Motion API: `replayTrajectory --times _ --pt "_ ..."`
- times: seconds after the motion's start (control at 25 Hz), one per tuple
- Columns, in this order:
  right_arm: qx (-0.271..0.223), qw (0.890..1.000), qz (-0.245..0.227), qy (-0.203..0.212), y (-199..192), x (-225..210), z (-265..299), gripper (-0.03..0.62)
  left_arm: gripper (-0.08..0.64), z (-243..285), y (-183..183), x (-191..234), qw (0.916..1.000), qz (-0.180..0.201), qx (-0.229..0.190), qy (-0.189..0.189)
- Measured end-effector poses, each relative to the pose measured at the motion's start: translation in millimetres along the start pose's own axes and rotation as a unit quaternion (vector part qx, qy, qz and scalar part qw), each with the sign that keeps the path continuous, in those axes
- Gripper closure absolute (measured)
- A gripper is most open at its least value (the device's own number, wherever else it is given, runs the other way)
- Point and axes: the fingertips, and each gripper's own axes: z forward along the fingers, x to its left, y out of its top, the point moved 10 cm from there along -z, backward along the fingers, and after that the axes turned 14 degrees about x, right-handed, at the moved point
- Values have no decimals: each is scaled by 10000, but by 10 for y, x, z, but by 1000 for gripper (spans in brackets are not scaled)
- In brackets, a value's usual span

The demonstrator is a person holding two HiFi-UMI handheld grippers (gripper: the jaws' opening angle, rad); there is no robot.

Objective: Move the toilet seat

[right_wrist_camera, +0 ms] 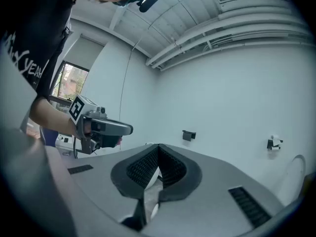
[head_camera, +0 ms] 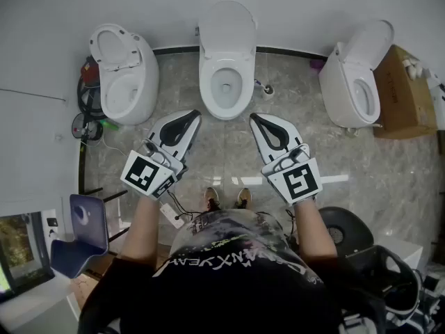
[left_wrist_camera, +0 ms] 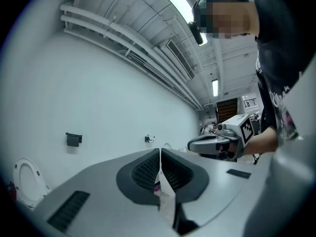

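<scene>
left toilet | middle toilet | right toilet: abreast against wall | box: rightmost

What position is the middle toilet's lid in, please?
Up: the lid stands raised behind the bowl, whose opening shows fully.

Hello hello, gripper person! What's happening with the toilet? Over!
Left gripper shut, empty. Right gripper shut, empty. Both short of the middle toilet, lid up, untouched. Nothing seen in between.

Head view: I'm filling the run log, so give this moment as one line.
stage: before contact | left gripper: shut, empty | right gripper: shut, empty | middle toilet: untouched, lid raised
</scene>
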Motion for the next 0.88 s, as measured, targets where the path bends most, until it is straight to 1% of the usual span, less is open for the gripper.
replayTrajectory --times 0.48,0.68,0.88 --pt "55 10000 22 -14 1 -30 62 594 529 48 5 55 10000 14 12 -23" --pt "14 9998 175 32 4 -45 61 591 529 62 19 56 10000 31 6 -36" --pt "30 9999 130 21 -22 -40 60 590 528 78 7 39 10000 45 19 -53"
